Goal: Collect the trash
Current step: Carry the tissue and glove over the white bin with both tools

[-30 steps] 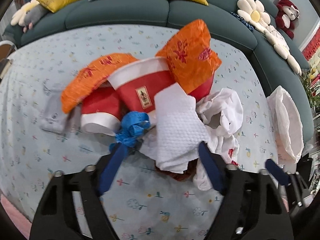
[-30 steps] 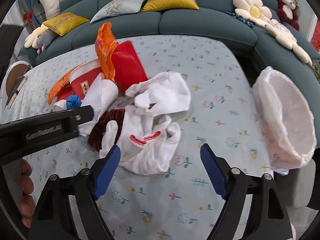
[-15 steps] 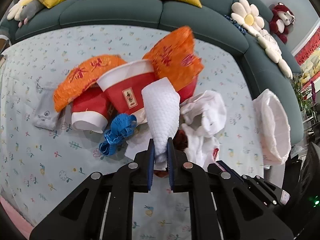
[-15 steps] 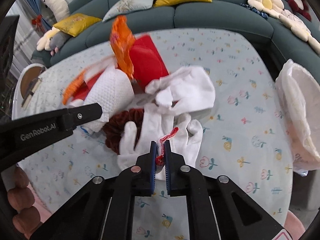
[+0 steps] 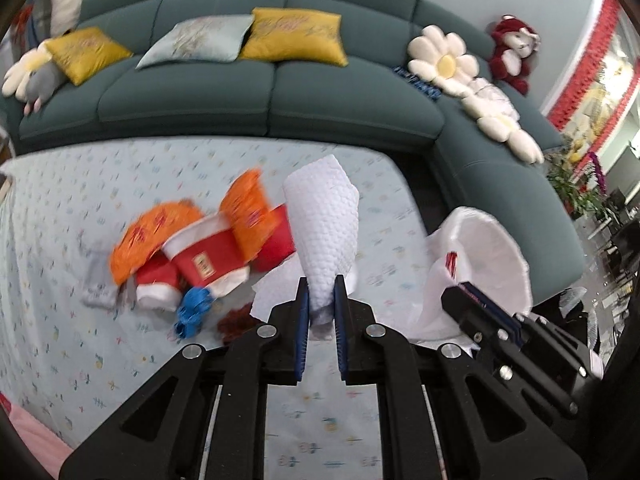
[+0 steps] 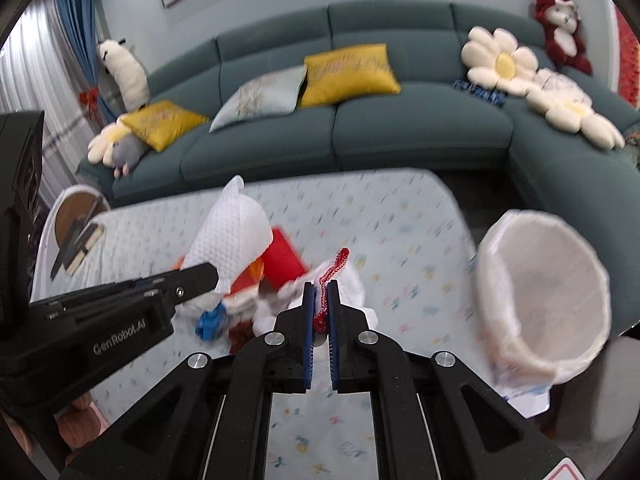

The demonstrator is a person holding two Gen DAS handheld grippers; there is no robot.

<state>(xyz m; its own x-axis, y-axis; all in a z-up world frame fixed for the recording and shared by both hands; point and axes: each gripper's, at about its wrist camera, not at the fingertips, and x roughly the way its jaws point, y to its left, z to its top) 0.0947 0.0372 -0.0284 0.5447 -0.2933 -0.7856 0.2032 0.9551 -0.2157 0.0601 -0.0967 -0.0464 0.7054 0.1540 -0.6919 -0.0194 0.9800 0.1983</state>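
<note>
My left gripper (image 5: 321, 292) is shut on a white embossed paper towel (image 5: 324, 224), held up off the table. My right gripper (image 6: 321, 292) is shut on the red-trimmed cuff of a white glove (image 6: 352, 286), also lifted. Each gripper shows in the other's view: the left gripper (image 6: 208, 276) with the paper towel (image 6: 232, 232), the right gripper (image 5: 460, 292) with the hanging glove (image 5: 434, 300). Below lie orange wrappers (image 5: 152, 240), red paper cups (image 5: 204, 258), a blue ribbon (image 5: 194, 306) and a brown scrap (image 5: 236, 320). A white-lined bin (image 6: 540, 300) stands to the right.
The table (image 5: 80, 200) has a pale flower-print cloth. A teal corner sofa (image 5: 344, 92) with cushions and plush toys wraps round the far side and right. A small round side table (image 6: 76, 216) with a book stands at the left. A person's fingers (image 6: 80, 420) show at lower left.
Both grippers went from open to shut, the left on the paper towel, the right on the glove's cuff. Both then rose, lifting these off the pile.
</note>
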